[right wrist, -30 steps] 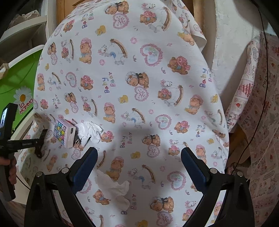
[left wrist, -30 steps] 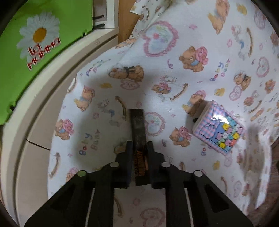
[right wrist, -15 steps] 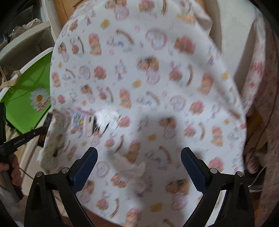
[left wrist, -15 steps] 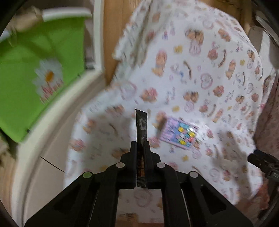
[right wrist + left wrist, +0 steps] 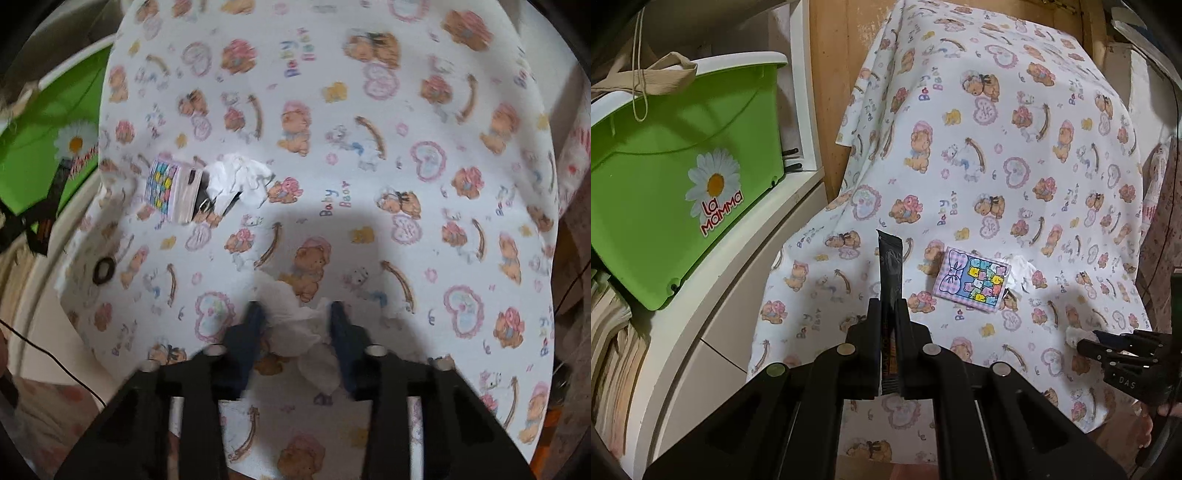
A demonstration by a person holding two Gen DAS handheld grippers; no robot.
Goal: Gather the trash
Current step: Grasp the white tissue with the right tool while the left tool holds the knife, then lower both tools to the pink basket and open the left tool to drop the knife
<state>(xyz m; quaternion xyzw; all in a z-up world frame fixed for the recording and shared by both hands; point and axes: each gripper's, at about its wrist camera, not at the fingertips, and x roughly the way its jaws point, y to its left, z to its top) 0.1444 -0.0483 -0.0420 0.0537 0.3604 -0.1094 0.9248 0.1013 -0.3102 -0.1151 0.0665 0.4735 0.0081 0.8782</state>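
Observation:
My left gripper is shut on a black sachet wrapper that stands upright between its fingers, held above the left edge of the teddy-bear tablecloth. My right gripper has its blue fingers around a crumpled white tissue on the cloth, closing in on it. A second crumpled tissue lies beside a small pastel checked box. That box also shows in the left wrist view. The right gripper shows in the left wrist view at the right edge.
A green bin with a daisy label stands on a white shelf left of the table. A small black ring lies on the cloth near its left edge. Patterned fabric hangs at the right.
My left gripper lifted the black wrapper off the cloth and drew back. My right gripper moved down onto the near tissue and its fingers narrowed around it.

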